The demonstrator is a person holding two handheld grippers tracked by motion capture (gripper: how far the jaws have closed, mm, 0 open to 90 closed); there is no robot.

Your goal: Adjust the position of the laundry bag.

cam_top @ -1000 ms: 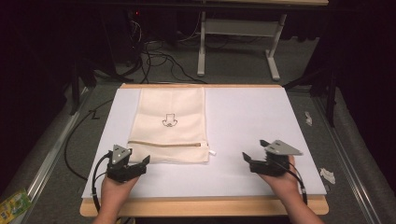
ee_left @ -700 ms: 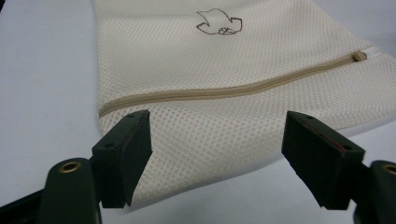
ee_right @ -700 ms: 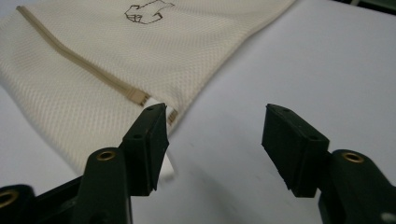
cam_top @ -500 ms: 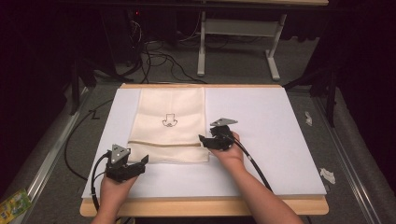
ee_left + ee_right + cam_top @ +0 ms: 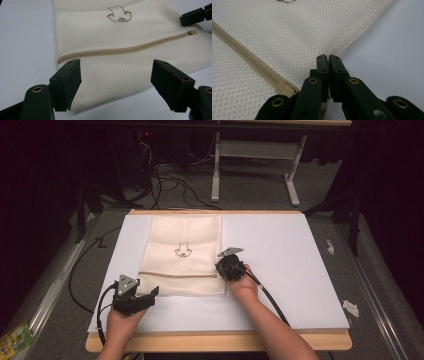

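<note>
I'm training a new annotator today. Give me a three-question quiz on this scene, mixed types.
1. True or false: the left claw is open.
2. The right claw sits at the mesh bag's: A) far edge B) right edge, near the zipper's end C) left corner.
3. Fill in: the bag lies flat on a ___ board.

Key: 1 true; 2 B; 3 white.

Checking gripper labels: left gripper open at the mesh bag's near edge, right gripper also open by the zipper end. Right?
Not quite. The right gripper is shut: the right gripper view shows its jaws pressed together at the mesh bag edge near the zipper end. The left gripper is open.
</note>
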